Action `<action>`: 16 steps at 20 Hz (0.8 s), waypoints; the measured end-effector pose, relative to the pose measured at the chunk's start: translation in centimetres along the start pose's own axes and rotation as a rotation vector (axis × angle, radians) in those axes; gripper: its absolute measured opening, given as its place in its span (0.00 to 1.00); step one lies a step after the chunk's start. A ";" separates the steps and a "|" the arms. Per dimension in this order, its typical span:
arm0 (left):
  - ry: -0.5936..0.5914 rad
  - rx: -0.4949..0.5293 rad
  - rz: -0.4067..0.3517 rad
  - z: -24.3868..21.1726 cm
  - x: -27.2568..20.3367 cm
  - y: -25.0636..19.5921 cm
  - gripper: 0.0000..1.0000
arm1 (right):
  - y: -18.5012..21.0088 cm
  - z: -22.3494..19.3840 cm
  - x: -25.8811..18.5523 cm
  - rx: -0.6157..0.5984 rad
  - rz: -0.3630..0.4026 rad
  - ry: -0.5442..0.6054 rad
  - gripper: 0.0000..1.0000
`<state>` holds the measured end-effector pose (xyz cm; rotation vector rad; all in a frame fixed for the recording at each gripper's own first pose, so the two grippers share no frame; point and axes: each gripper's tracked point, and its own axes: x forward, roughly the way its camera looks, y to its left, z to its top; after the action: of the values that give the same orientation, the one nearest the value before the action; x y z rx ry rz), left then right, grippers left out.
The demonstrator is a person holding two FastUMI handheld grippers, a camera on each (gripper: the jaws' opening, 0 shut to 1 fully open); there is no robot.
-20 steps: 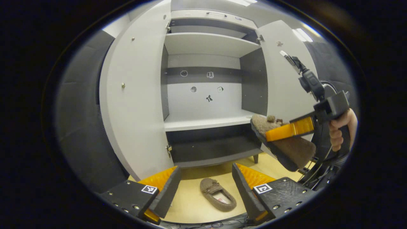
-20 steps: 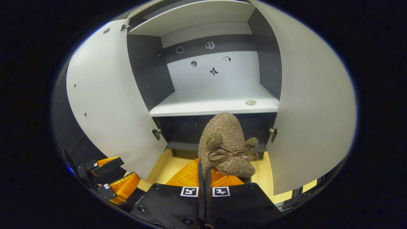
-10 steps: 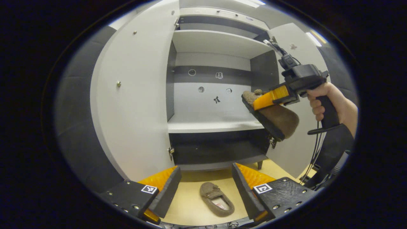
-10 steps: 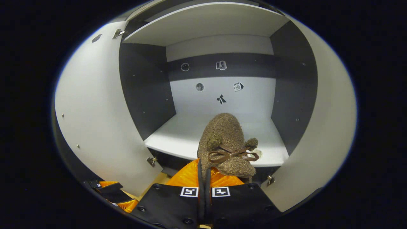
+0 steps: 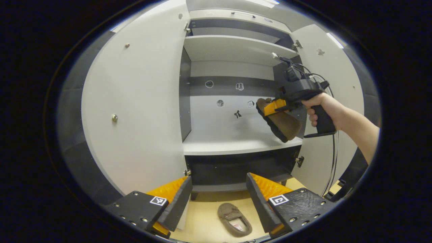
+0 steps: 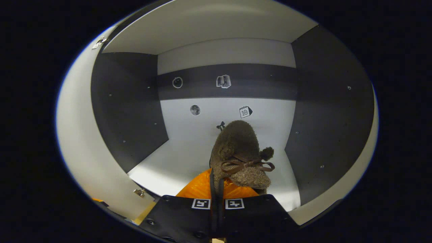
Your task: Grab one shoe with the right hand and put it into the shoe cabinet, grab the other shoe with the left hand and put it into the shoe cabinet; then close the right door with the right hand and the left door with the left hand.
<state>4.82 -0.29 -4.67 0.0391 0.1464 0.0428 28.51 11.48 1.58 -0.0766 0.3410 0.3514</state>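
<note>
My right gripper (image 6: 216, 179) is shut on a brown fuzzy slipper (image 6: 239, 152) with a bow, held toe-first above the white middle shelf (image 6: 168, 165) inside the cabinet. In the left gripper view that slipper (image 5: 281, 123) hangs tilted over the shelf's (image 5: 229, 145) right part, with a hand gripping the right gripper (image 5: 275, 107). The second brown slipper (image 5: 234, 219) lies on the yellow floor in front of the cabinet, between and beyond the fingers of my open left gripper (image 5: 216, 199).
Both cabinet doors stand open: the left door (image 5: 135, 111) swung wide, the right door (image 5: 334, 87) behind the forearm. Dark side walls (image 6: 128, 111) flank the shelf. A cable (image 5: 334, 158) hangs from the right gripper.
The right gripper carried the slipper up and forward, from in front of the cabinet to over the middle shelf inside. The left gripper stayed open and drifted slightly nearer the cabinet.
</note>
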 end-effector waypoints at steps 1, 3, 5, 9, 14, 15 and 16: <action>-0.001 -0.006 0.004 0.4 0.3 -0.2 0.98 | -0.8 0.2 0.9 -0.008 -0.015 0.001 0.01; -0.006 -0.024 0.010 1.0 0.7 -0.7 0.98 | -2.1 0.6 2.5 -0.023 -0.040 0.002 0.01; -0.011 -0.027 0.016 1.7 1.1 -1.1 0.98 | -3.3 0.8 4.4 -0.037 -0.059 0.004 0.01; -0.022 0.007 0.039 2.4 0.8 -1.5 0.93 | -4.3 -0.7 7.1 -0.052 -0.074 0.041 0.02; -0.012 0.019 0.089 2.4 0.4 -0.7 0.88 | -3.4 -1.1 8.4 -0.038 -0.063 0.038 0.03; -0.008 0.016 0.096 2.3 0.3 -0.6 0.98 | -3.1 -1.1 8.5 -0.039 -0.056 0.036 0.06; -0.005 0.014 0.105 2.2 0.3 -0.4 0.93 | -2.9 -1.2 8.7 -0.040 -0.051 0.039 0.06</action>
<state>5.41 -0.73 -2.56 0.0609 0.1396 0.1463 36.78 11.43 -2.47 -0.1313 0.3703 0.3063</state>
